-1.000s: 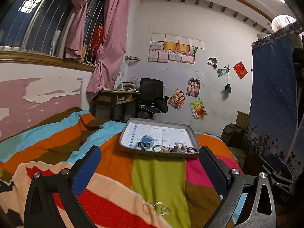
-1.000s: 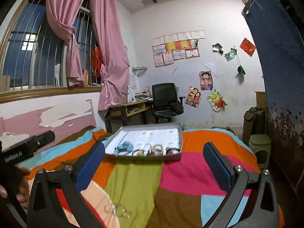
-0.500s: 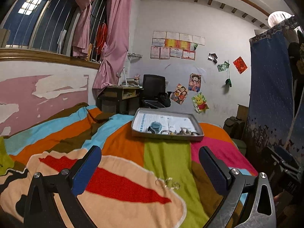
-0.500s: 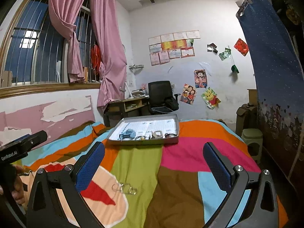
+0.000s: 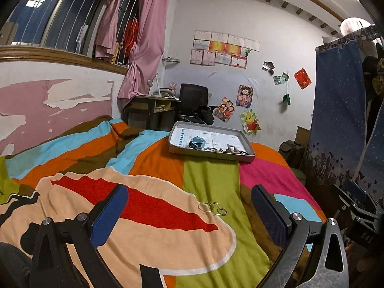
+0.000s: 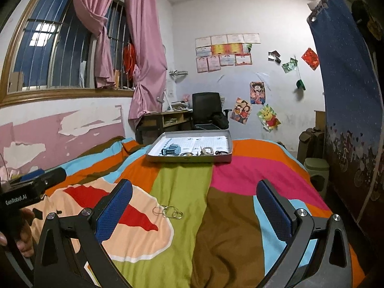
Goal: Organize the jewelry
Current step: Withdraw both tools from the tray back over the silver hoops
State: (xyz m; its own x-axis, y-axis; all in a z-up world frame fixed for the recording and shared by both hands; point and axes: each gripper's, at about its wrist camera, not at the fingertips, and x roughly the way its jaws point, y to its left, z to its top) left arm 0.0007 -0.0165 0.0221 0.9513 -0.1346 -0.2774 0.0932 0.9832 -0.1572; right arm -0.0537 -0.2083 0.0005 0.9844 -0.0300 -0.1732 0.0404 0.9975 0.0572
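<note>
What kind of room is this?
Most likely a bedroom, perhaps a child's: a bed under a colourful striped blanket, cartoon posters on the wall, and a wooden desk with a black office chair.

Multicoloured striped blanket, grey tray, blue-padded tongs.

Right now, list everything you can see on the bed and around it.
rings: cluster of thin metal hoops, exact count unclear, on the bedspread, near side
tray: one, grey, far end of bed
watch: one, blue-grey, in tray
small jewelry pieces: several, in tray, too small to name
bedspread: one, multicoloured
office chair: one, black, at desk
desk: one, wooden
curtains: pink, at window
left gripper: jaws open, empty
right gripper: jaws open, empty
</note>
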